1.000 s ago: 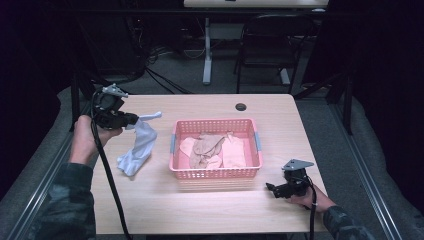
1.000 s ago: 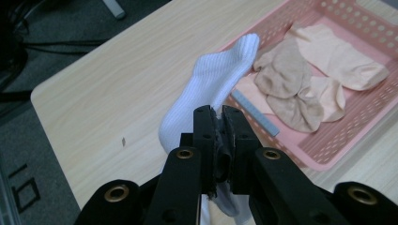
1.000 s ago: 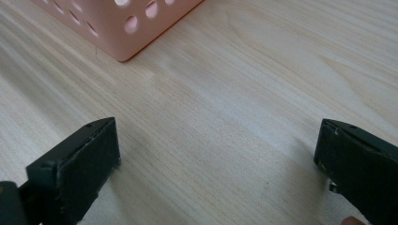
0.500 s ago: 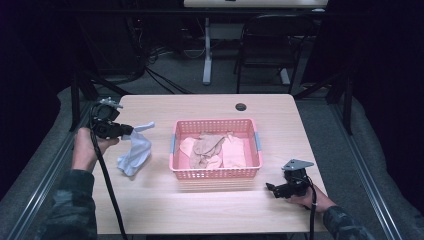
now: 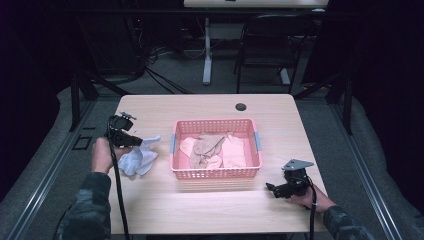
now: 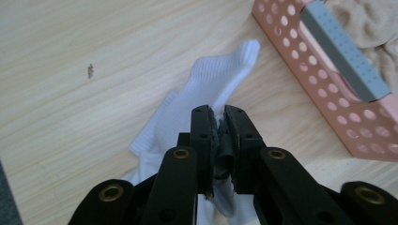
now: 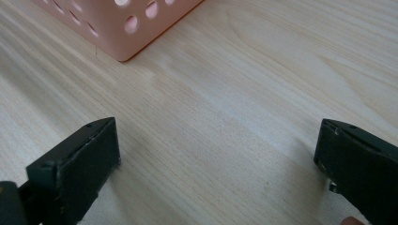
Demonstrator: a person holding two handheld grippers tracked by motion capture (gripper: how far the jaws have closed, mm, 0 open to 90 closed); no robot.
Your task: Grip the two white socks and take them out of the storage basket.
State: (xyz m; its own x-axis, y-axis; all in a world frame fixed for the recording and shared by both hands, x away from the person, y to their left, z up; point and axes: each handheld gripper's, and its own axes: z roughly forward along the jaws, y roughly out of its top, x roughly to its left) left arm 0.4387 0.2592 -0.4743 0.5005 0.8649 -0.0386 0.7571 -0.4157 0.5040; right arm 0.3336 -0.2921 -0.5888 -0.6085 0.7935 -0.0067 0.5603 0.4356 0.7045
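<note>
Left hand-held gripper, jaws just easing apart, pinches a white ribbed cotton sock lying on the pale wooden surface beside the pink perforated plastic basket; beige garments remain inside. Right hand-held gripper rests agape.

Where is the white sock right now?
In the high view the white sock lies on the table's left side, beside the pink basket, pinched by the left gripper.

Left claw pinching white sock on wooden table, pink basket beside.
</note>
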